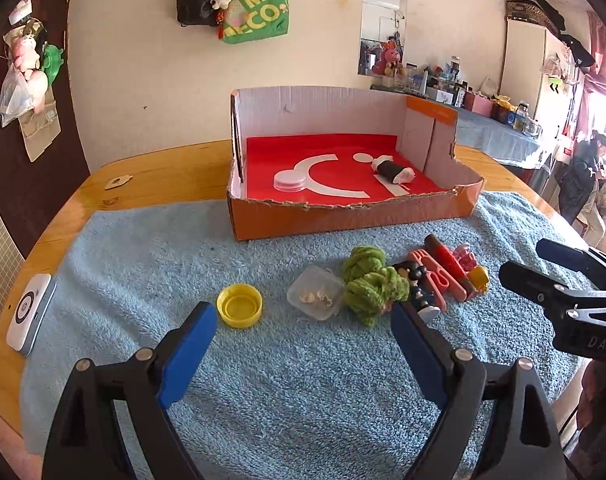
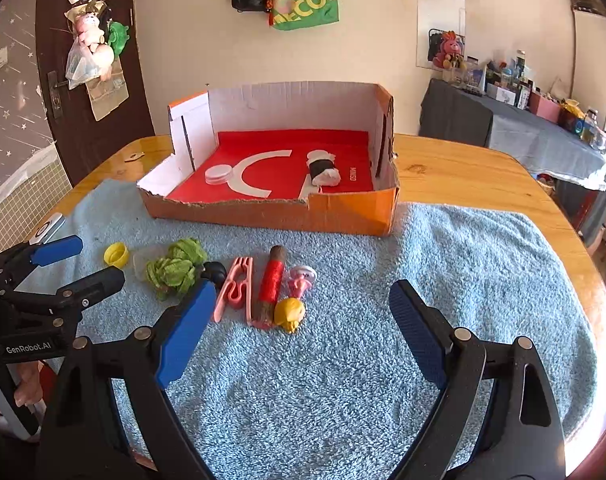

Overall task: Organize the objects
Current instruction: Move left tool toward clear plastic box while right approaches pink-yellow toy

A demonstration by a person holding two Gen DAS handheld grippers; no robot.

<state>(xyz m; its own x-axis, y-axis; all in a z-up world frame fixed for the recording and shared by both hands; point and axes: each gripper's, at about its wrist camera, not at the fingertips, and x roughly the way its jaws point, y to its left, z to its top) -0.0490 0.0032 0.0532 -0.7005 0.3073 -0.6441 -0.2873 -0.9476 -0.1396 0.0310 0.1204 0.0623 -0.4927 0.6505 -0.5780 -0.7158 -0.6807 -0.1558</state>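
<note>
So far only a little is tidied, by my judgement: the orange cardboard box at the far edge of the blue towel holds just two things on its red liner, a stack of pale round lids toward its left and a black-wrapped white roll toward its right, well apart from each other. Everything else waits in a row on the towel in front of the box: a yellow bottle cap, a small clear plastic container with a few pale bits inside, a green yarn bundle touching it, a dark-haired figurine, a pink clip, a red-wrapped stick, a pink toy and a yellow figurine. My left gripper is spread wide and empty, near the cap and the container. My right gripper is likewise wide and holds nothing, with the yellow figurine lying between its fingers, untouched.
</note>
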